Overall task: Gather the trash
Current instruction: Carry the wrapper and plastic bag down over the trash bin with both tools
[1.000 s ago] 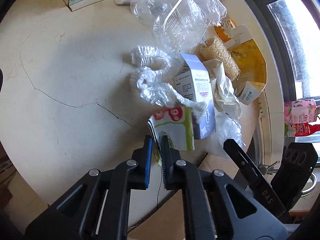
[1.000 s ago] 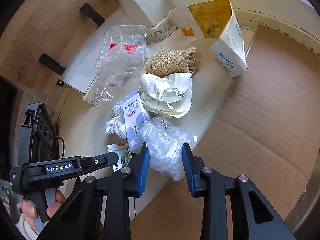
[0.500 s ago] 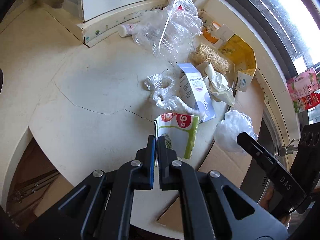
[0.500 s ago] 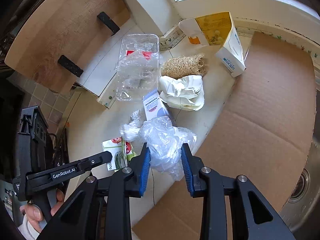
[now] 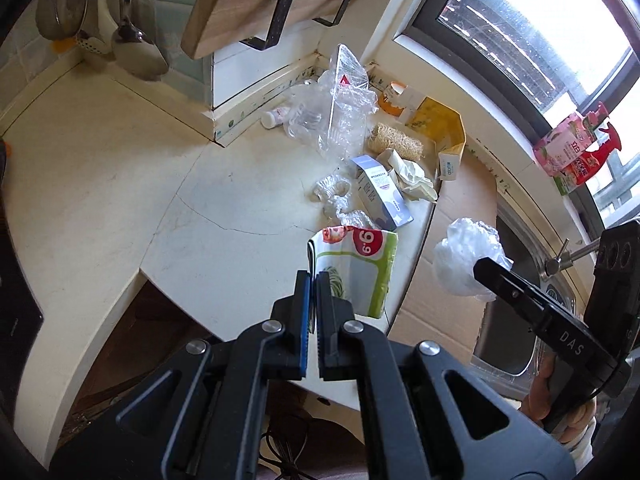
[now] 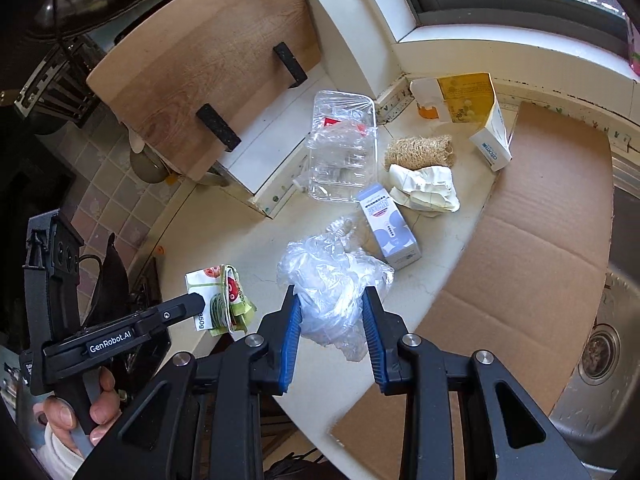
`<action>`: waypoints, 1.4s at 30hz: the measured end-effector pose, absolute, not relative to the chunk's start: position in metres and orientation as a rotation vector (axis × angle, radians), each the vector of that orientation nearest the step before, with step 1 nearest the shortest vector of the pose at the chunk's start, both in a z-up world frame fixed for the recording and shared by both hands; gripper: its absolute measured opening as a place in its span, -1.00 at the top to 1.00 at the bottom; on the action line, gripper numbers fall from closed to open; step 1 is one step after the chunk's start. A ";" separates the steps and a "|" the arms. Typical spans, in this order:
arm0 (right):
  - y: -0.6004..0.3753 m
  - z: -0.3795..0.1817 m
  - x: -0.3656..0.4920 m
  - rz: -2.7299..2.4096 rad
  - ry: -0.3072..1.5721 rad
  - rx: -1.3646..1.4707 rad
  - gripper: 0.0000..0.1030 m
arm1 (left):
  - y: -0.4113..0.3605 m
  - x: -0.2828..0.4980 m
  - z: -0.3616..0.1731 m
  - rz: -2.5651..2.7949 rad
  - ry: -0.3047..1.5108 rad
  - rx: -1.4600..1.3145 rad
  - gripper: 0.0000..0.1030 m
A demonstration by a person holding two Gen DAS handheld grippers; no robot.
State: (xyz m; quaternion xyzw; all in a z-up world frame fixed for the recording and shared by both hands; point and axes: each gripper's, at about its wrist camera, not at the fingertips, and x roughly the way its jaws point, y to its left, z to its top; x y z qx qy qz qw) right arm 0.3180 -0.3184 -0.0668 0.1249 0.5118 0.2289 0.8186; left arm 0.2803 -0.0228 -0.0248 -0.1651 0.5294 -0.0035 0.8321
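Note:
My left gripper (image 5: pixel 313 284) is shut on a green and white printed wrapper (image 5: pixel 356 268) and holds it above the counter's front edge; the wrapper also shows in the right wrist view (image 6: pixel 224 300). My right gripper (image 6: pixel 332 312) is shut on a crumpled clear plastic bag (image 6: pixel 332 280), lifted off the counter; the bag also shows in the left wrist view (image 5: pixel 466 254). Still on the cream counter (image 5: pixel 224 200) lie a blue and white carton (image 6: pixel 388 232), crumpled white paper (image 6: pixel 424 188), a loofah (image 6: pixel 418 150), a clear plastic tray (image 6: pixel 344 144) and a yellow box (image 6: pixel 472 104).
A flat cardboard sheet (image 6: pixel 540 220) covers the counter to the right, beside a steel sink (image 6: pixel 600 356). A wooden board (image 6: pixel 192 76) leans on the wall behind. More clear film (image 5: pixel 332 192) lies near the carton. Bottles (image 5: pixel 576 148) stand on the window sill.
Both grippers have risen and pulled back from the counter, carrying the wrapper and the plastic bag with them. The trash pile now looks smaller and farther away.

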 end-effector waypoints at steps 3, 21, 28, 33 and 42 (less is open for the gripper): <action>-0.305 -0.054 0.296 0.467 1.059 0.263 0.42 | -0.009 0.262 -0.017 -0.050 1.113 -0.342 0.99; -0.215 -0.032 0.111 0.244 0.992 0.298 0.42 | 0.058 0.154 -0.020 -0.298 1.112 -0.251 0.99; -0.184 -0.054 0.046 0.178 1.024 0.293 0.42 | 0.064 0.131 -0.040 -0.356 1.138 -0.197 0.99; -0.172 -0.073 0.024 0.151 1.071 0.271 0.42 | 0.063 0.123 -0.062 -0.364 1.172 -0.175 0.99; -0.170 -0.134 0.024 0.140 1.203 0.301 0.42 | 0.063 0.118 -0.128 -0.342 1.305 -0.193 0.99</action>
